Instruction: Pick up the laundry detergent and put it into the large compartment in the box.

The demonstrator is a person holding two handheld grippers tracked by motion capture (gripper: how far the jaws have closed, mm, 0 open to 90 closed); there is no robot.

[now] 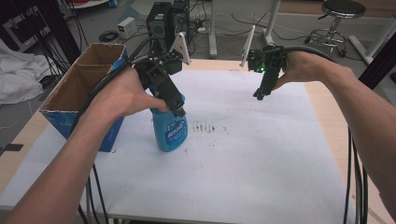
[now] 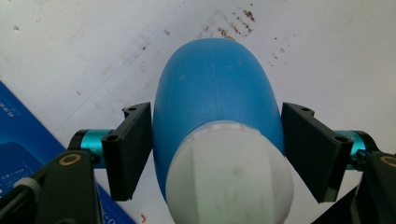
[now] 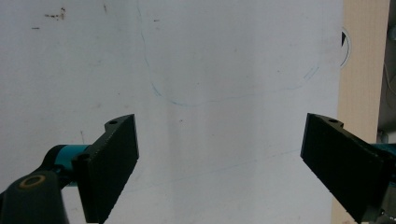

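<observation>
Forearms reach in from below. On the white-covered tabletop (image 1: 261, 154) a blue bottle (image 1: 170, 130) stands upright beside a cardboard box (image 1: 70, 95). Left claw (image 2: 217, 149) brackets its shoulder below the white cap (image 2: 229, 175), jaws touching or nearly so. Right claw (image 3: 219, 163) hangs wide, empty. Likely the grasping step; next, a firm squeeze and lift.

In the high view the left gripper (image 1: 179, 109) hides the top of the blue bottle (image 1: 171, 132), and its label print is too small to read. In the left gripper view the bottle's white cap (image 2: 229, 175) runs off the bottom edge, blurred.
</observation>
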